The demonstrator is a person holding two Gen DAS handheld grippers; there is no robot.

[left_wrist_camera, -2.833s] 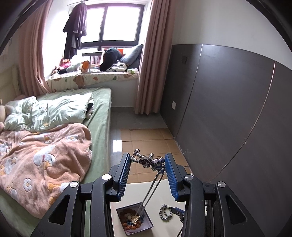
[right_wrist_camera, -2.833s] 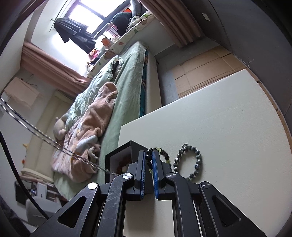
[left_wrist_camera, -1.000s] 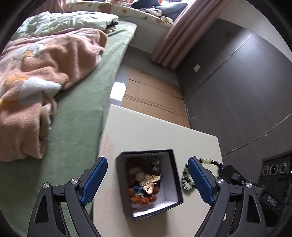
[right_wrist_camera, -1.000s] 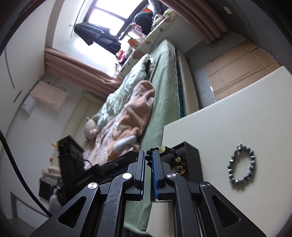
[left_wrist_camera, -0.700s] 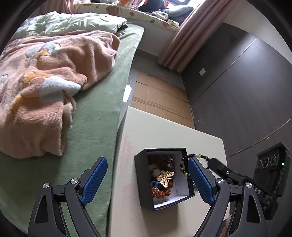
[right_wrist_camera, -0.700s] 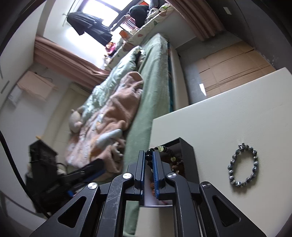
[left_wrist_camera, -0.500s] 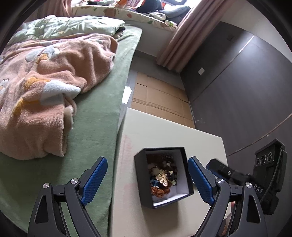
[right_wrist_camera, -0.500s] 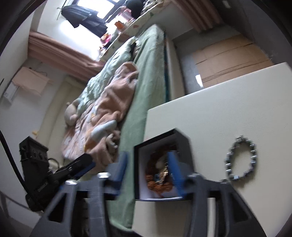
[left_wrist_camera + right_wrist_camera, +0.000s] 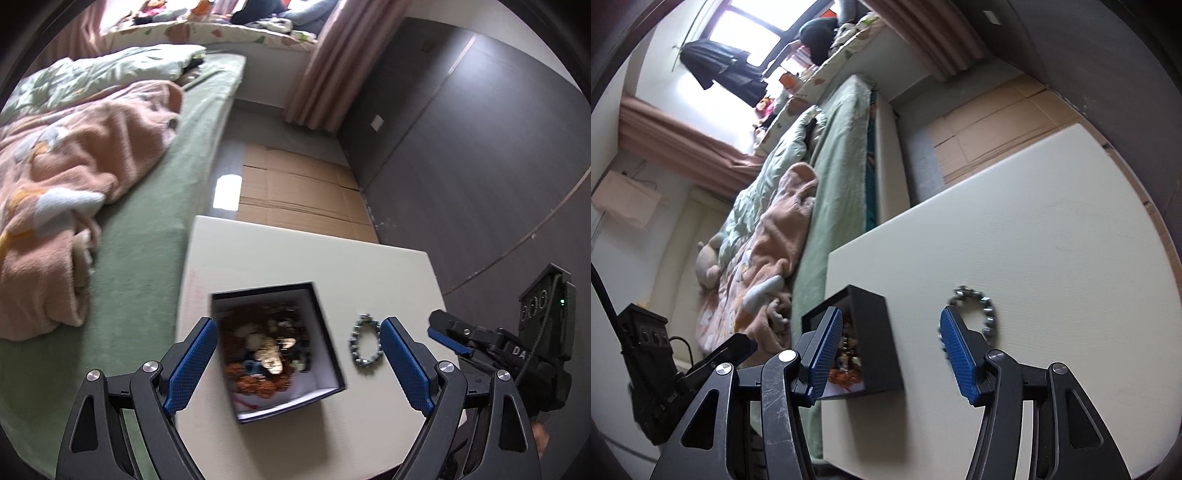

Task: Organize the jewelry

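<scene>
A black jewelry box [image 9: 325, 325] with a white lining stands on the cream table [image 9: 295, 258]. It holds a blurred heap of beads, a gold butterfly piece [image 9: 271, 352] among them. A silver bead bracelet [image 9: 365, 345] lies on the table just right of the box. My left gripper [image 9: 297, 363] is open and empty, hovering over the box. My right gripper [image 9: 888, 349] is open and empty, low at the table's near side, between the box [image 9: 875, 343] and the bracelet [image 9: 988, 312]. The right gripper also shows in the left wrist view [image 9: 450, 338].
A bed [image 9: 155, 192] with a green sheet and a pink blanket [image 9: 66, 173] runs along the table's left edge. Cardboard sheets [image 9: 295, 192] cover the floor beyond the table. A dark panelled wall [image 9: 480, 147] stands to the right.
My right gripper opened and let the dark bead bracelet drop into the box, then moved off to the right. My left gripper let the necklace into the box and stays open above it.
</scene>
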